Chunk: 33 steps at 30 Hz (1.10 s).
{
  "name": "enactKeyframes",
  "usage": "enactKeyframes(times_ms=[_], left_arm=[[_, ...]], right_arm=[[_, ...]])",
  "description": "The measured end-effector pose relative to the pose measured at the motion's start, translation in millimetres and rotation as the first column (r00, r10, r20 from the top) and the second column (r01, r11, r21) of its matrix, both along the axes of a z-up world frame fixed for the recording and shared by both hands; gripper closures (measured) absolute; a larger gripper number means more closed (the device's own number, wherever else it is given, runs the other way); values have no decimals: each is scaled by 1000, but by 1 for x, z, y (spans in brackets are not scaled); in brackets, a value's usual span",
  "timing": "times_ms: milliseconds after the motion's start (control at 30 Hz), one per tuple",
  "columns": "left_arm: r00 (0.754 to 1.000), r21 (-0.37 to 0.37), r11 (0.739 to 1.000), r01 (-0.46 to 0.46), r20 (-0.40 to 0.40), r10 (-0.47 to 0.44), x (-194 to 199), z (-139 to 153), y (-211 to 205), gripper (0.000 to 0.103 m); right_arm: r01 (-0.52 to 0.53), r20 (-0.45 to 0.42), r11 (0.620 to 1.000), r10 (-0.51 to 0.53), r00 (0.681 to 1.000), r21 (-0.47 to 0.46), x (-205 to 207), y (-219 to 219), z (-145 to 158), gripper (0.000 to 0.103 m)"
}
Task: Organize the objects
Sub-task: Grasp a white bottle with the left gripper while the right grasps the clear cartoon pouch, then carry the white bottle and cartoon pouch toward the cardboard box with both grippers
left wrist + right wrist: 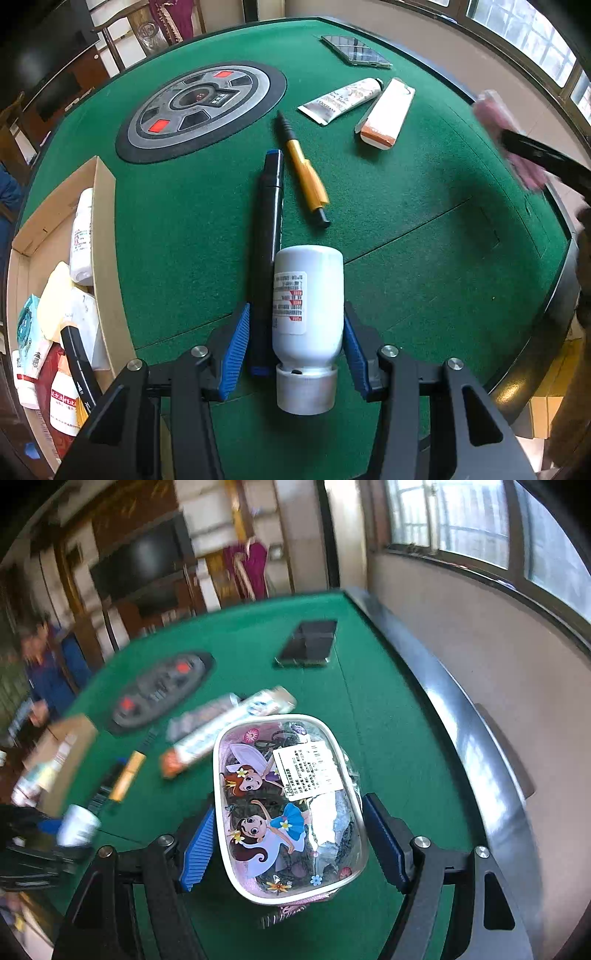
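A white bottle [308, 295] with a pale cap lies on the green table [424, 240], cap toward me. A black marker [267, 240] lies tight against its left side. My left gripper [296, 303] is closed around both: its right pad touches the bottle and its left pad touches the marker. In the right wrist view my right gripper [291, 802] is shut on a clear pouch [288, 805] with a white rim and cartoon fairies. The pouch looks sharp against a blurred room. The left wrist view shows the pouch [495, 110] as a pink blur at the table's right edge.
A cardboard box [103, 221] at the left holds several bottles and packets. On the felt lie a yellow pen [306, 173], a cream tube [343, 98], an orange-and-white carton [386, 110] and a phone [356, 50]. A round hub [199, 107] marks the centre. A person in blue [48, 672] stands far left.
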<state>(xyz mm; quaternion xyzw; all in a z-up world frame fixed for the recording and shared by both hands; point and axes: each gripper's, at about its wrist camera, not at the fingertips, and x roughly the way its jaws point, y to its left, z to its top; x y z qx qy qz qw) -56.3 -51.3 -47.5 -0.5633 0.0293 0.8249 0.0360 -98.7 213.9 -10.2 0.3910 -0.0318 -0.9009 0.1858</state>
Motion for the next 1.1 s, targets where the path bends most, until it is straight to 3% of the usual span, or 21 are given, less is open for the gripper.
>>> enactKeyframes(times_ms=[133,1100], left_arm=[[1000,-6,1000,-2,-1,2,1,0,0,56],[999,0,1000,27,-23,-27,8,3,6,56]], right_arm=[[11,-3,995,-11,1000,-98,21,-3,5,24],[-129,32,991,129,991,17,44,-82,5,24]])
